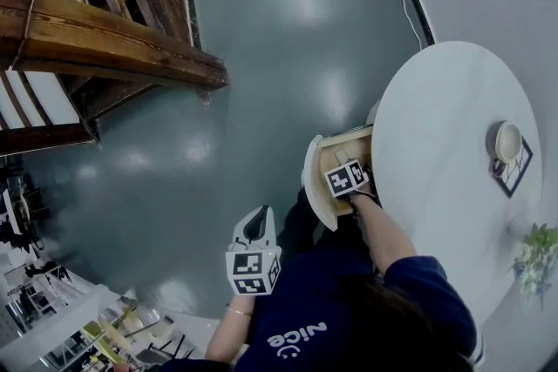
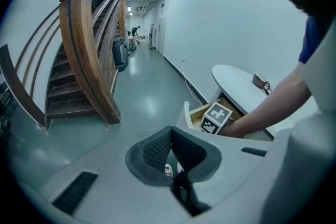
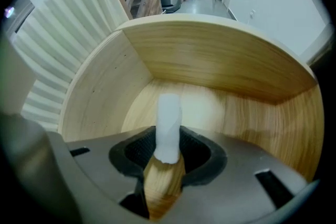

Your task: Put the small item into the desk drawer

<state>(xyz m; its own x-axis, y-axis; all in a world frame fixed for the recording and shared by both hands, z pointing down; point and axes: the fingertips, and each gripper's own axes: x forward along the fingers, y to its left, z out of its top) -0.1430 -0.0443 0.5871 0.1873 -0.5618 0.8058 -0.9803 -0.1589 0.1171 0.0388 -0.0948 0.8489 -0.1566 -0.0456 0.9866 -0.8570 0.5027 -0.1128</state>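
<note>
The small white item [image 3: 169, 123] stands between the pads of my right gripper [image 3: 168, 136], which is shut on it, with its far end sticking out past the fingertips. That gripper [image 1: 342, 163] reaches down into the open wooden drawer [image 1: 336, 142] under the round white table [image 1: 445, 179]; the drawer's curved wooden walls [image 3: 210, 60] surround the item. In the left gripper view the drawer [image 2: 197, 113] and the right gripper's marker cube [image 2: 216, 117] show at the right. My left gripper [image 1: 257, 224] hangs over the floor left of the drawer, its jaws [image 2: 170, 132] shut with nothing in them.
A cup [image 1: 507, 141] on a dark-framed mat and a small plant [image 1: 534, 257] sit on the table's right side. A wooden staircase [image 1: 105, 30] rises at the upper left. The drawer's white ribbed front [image 1: 312, 183] juts out toward the grey floor [image 1: 261, 83].
</note>
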